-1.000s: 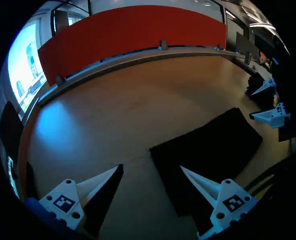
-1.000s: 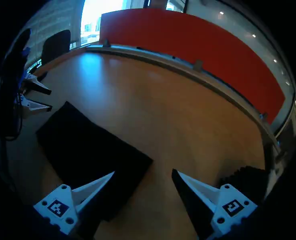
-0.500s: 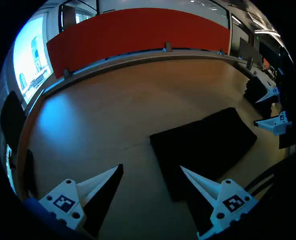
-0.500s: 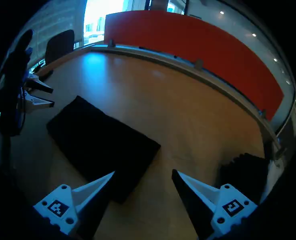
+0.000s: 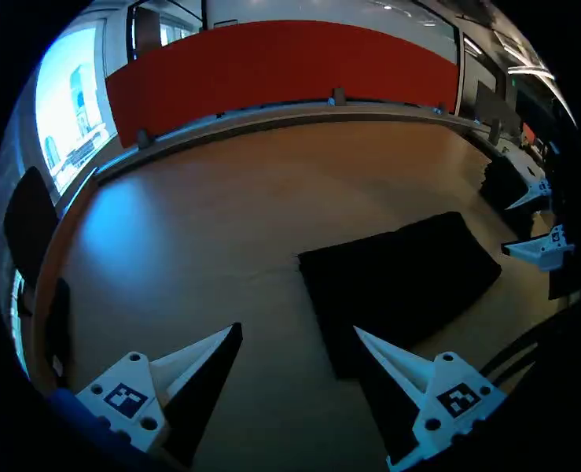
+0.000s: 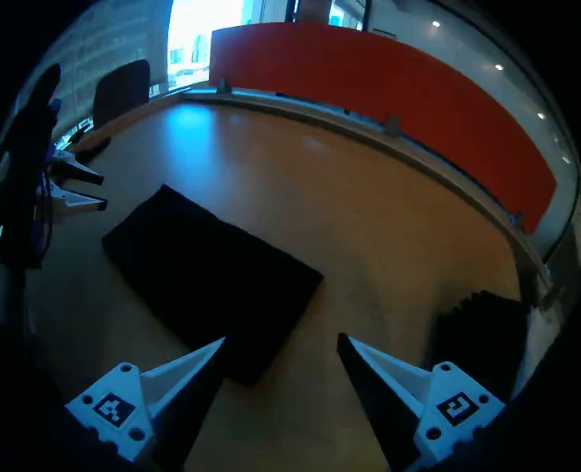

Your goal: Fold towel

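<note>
You are pulling both grippers back: left gripper [image 5: 296,327] and right gripper [image 6: 281,338] are gaping wide, holding nothing. The dark towel [image 6: 211,275] is lying flat on the table [image 5: 211,212], ahead-right of the left, ahead-left of the right, long axis spanning between them

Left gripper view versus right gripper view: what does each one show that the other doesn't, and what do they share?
Left gripper view: the open left gripper up close, the right gripper far off past the towel. Right gripper view: the reverse, the right gripper up close and open, the left far off. Both: the black towel lying ungripped on the wooden table, and the red partition.
</note>
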